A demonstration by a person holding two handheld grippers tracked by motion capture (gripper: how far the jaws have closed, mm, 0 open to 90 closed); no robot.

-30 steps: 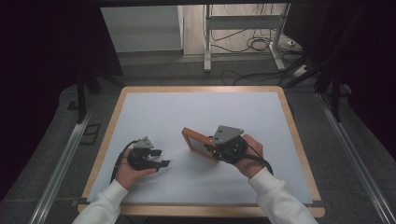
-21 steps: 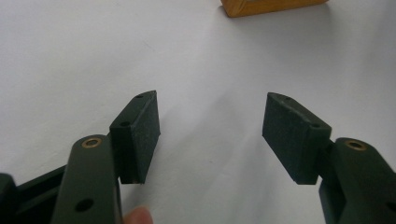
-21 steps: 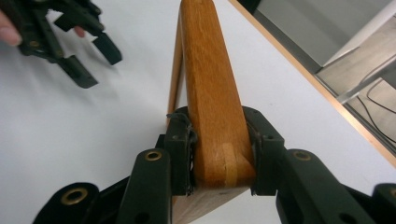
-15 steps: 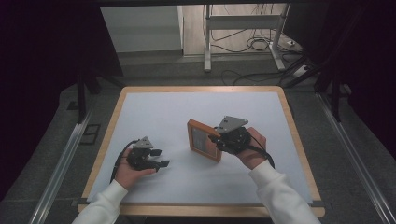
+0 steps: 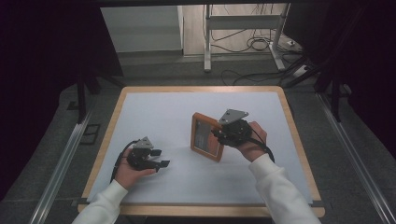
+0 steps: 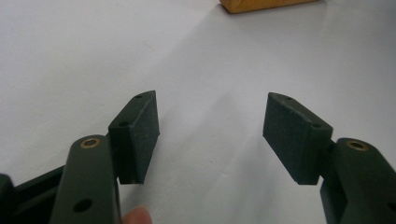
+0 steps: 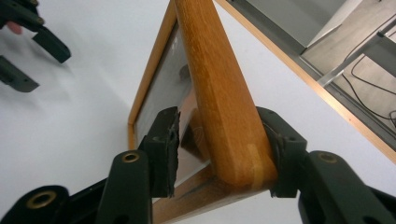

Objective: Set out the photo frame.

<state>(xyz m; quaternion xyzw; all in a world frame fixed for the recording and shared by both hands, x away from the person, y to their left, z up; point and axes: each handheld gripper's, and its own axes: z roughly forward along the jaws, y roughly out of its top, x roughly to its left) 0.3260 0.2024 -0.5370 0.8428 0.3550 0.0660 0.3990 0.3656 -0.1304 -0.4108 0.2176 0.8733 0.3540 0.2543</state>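
One wooden picture frame (image 5: 206, 136), two handheld grippers, one table. The frame stands on edge near the middle of the white tabletop (image 5: 154, 116), glass face turned left, with its right side between the jaws of the right gripper (image 5: 219, 134). In the right gripper view the far pad lies against the frame's wooden rail (image 7: 219, 93) while the near pad (image 7: 163, 144) stands off the glass by a small gap; these jaws have just been opening, with the frame between them. The left gripper (image 5: 159, 158) rests in the person's left hand at the near left of the table, well apart from the frame, jaws spread wide with nothing between them, as the left gripper view shows over bare white surface (image 6: 205, 126). Compared with a second ago, the frame has risen from a low tilt to nearly upright and has shifted slightly to the far right together with the right gripper; the left gripper has kept its place. The table has a light wooden rim (image 5: 201, 88). Beyond it lie a grey floor, a metal stand (image 5: 243, 23) and loose cables (image 5: 252, 44), with dark curtains at both sides
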